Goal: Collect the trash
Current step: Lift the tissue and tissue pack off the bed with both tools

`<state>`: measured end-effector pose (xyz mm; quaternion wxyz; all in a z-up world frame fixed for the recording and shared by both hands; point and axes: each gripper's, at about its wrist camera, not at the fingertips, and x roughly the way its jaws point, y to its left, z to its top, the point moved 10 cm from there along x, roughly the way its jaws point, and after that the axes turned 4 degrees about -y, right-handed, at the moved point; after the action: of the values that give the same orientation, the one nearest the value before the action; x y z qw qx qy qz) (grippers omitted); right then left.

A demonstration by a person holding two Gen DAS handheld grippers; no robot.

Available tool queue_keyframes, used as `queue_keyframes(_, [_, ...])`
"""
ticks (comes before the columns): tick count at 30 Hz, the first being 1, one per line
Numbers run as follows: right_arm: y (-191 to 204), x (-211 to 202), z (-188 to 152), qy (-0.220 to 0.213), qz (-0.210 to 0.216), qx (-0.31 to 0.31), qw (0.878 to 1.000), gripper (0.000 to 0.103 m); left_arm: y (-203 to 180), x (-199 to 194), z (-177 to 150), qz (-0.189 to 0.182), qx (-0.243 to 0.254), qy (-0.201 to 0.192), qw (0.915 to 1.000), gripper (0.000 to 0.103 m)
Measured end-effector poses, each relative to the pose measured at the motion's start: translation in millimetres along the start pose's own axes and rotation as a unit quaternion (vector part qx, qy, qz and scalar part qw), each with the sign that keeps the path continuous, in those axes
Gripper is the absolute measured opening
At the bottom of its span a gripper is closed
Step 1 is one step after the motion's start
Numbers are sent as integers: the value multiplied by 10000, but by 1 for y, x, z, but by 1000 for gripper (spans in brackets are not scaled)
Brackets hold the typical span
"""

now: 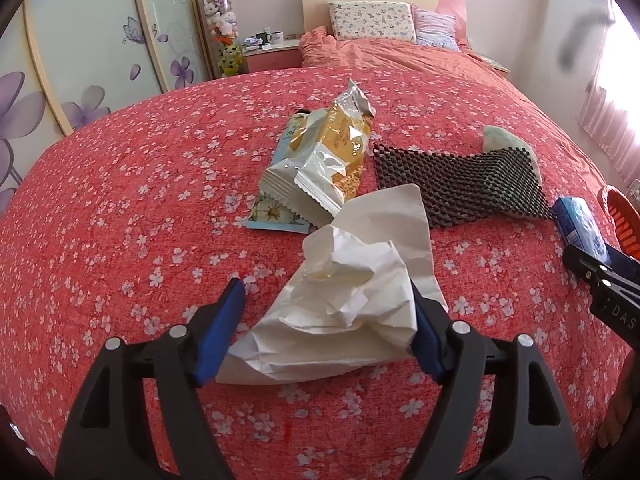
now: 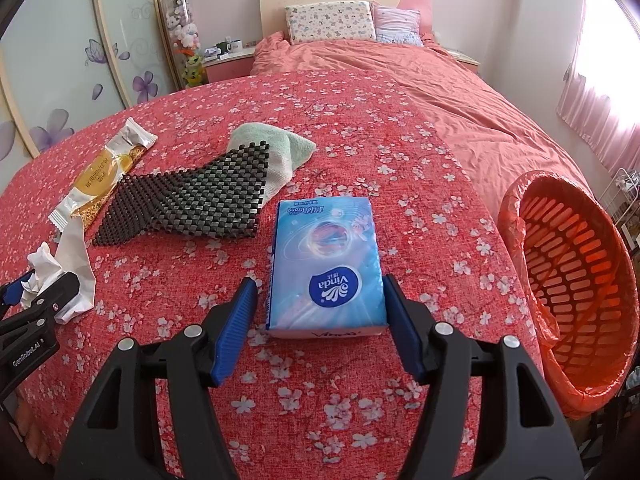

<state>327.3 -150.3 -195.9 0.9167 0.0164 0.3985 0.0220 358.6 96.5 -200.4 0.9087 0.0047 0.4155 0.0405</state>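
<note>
Crumpled white tissue paper (image 1: 340, 312) sits between the wide-open left gripper (image 1: 328, 320) pads, long axis near-left to far-right, ungripped.

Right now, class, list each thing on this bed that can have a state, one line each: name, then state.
Crumpled white paper tissue: loose between open left gripper.
Gold-and-white foil snack wrapper: torn open, lying flat.
Black mesh rubber mat: spread, overlapping the towel.
Pale green towel: folded.
Blue plastic tissue pack: flat, between open right gripper.
Orange plastic waste basket: lined, tilted.
</note>
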Motion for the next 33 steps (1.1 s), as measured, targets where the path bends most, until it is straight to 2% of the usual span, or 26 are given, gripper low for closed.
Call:
queue_keyframes(17, [-4, -3, -2, 12, 34, 72, 10000, 64, 5, -1, -2, -111, -114, 8, 9999, 76])
queue_keyframes(19, [-3, -6, -5, 56, 23, 31, 10000, 60, 6, -2, -2, -141, -169, -15, 9998, 72])
queue_keyframes(20, [-3, -8, -7, 49, 3, -4, 10000, 54, 6, -3, -2, -159, -188, -45, 9997, 64])
queue_keyframes(21, [-4, -11, -8, 60, -29, -34, 10000, 53, 5, -5, -2, -201, -187, -78, 9996, 59])
queue_keyframes(23, [-7, -16, -11, 109, 16, 48, 9999, 52, 2, -8, -4, -303, -142, -102, 9994, 58])
queue_keyframes(26, [-15, -29, -11, -44, 6, 206, 9998, 51, 3, -15, -7, -497, -189, -169, 9984, 55])
queue_keyframes(30, [-24, -45, -16, -209, 170, 440, 9987, 50, 8, -27, -14, -566, -257, -213, 9978, 54])
queue_keyframes(33, [-31, -54, -16, -367, 211, 502, 9978, 50, 3, -37, -15, -560, -105, -254, 9981, 53])
